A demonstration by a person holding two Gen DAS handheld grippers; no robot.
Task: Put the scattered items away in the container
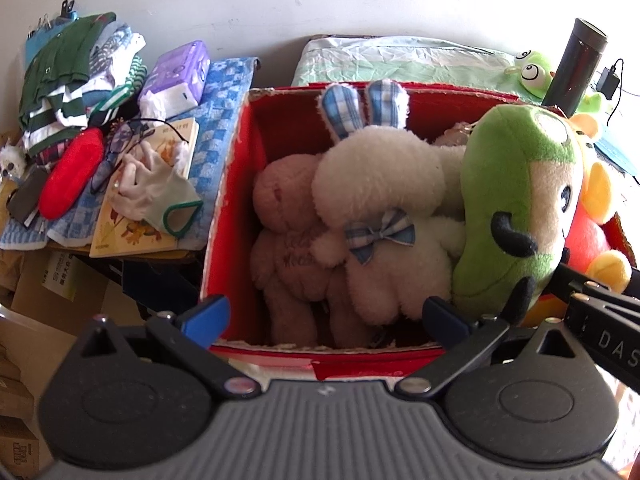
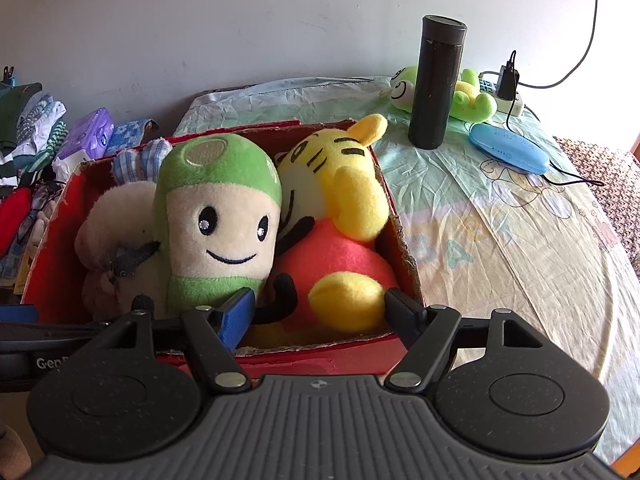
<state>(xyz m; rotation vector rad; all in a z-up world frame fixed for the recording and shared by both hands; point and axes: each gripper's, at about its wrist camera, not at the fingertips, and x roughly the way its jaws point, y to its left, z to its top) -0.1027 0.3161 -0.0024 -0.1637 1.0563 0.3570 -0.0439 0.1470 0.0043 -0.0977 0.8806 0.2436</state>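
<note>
Both tools, left tool (image 1: 324, 314) and right tool (image 2: 320, 310), gape wide and empty over the red box (image 2: 404, 236), since four stuffed toys already fill it.

The left gripper (image 1: 326, 314) is pointing steeply downward, its jaws standing wide apart with nothing pressed between the blue pads. The right gripper (image 2: 322, 308) is tilting downward too, its jaws also spread wide and gripping nothing. The two are sitting side by side, close together, with part of each black frame showing at the edge of the other's view.
</note>
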